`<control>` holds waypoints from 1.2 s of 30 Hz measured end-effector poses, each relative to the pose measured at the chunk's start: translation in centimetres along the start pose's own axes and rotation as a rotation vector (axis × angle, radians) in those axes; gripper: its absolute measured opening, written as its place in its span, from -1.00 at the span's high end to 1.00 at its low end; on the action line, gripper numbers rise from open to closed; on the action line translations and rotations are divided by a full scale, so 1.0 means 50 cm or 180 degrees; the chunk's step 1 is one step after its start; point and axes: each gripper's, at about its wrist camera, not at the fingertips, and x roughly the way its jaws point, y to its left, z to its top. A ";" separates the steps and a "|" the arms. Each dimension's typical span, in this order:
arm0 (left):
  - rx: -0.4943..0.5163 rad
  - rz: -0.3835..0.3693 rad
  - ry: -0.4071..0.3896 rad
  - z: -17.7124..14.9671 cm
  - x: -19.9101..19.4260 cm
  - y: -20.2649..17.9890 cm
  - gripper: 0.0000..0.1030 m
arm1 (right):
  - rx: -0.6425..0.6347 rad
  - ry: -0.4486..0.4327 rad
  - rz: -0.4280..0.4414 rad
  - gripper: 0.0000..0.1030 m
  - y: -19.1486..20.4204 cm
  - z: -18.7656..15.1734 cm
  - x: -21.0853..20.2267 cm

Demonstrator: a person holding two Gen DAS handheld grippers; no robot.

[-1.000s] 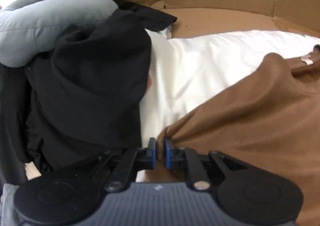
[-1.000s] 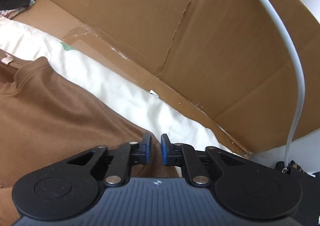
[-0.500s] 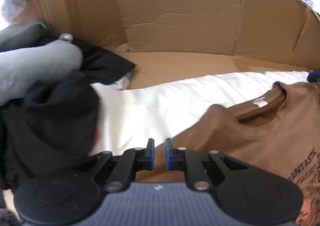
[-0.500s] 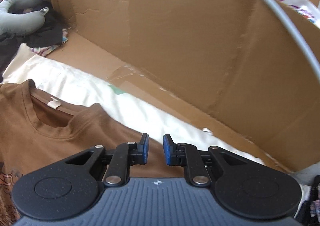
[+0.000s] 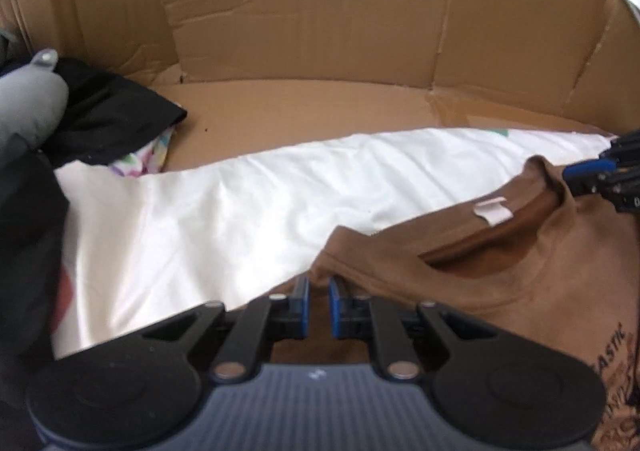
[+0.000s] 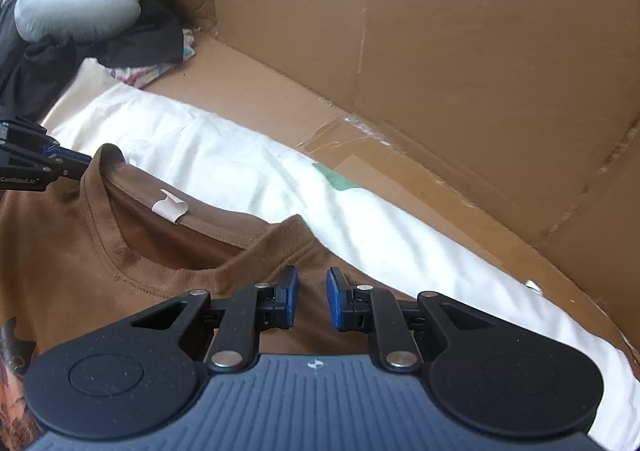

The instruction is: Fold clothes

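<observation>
A brown T-shirt (image 5: 500,263) lies front side up on a white sheet (image 5: 240,219), its collar and white neck label (image 5: 492,213) toward the cardboard wall. My left gripper (image 5: 318,303) is shut on a raised pinch of one shoulder. My right gripper (image 6: 312,299) is shut on the other shoulder of the T-shirt (image 6: 100,251), where the cloth peaks just above the pads. Each gripper also shows in the other's view: the right gripper (image 5: 568,177) at the right edge, the left gripper (image 6: 86,163) at the left edge. A printed graphic shows low on the shirt.
Cardboard walls (image 5: 320,11) ring the far side, with a bare cardboard floor strip (image 6: 280,99) between them and the sheet. At the left, a grey neck pillow (image 6: 76,11) lies on a pile of black clothes (image 5: 108,115) and a patterned cloth (image 5: 148,155).
Both grippers have carried the shirt's shoulders along. The collar and label have come into both views, and the black pile has slid off to the left.
</observation>
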 end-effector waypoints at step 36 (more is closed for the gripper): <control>-0.0248 -0.0050 -0.0105 -0.045 -0.053 -0.010 0.69 | 0.0369 -0.0135 0.0010 0.49 0.071 -0.009 -0.019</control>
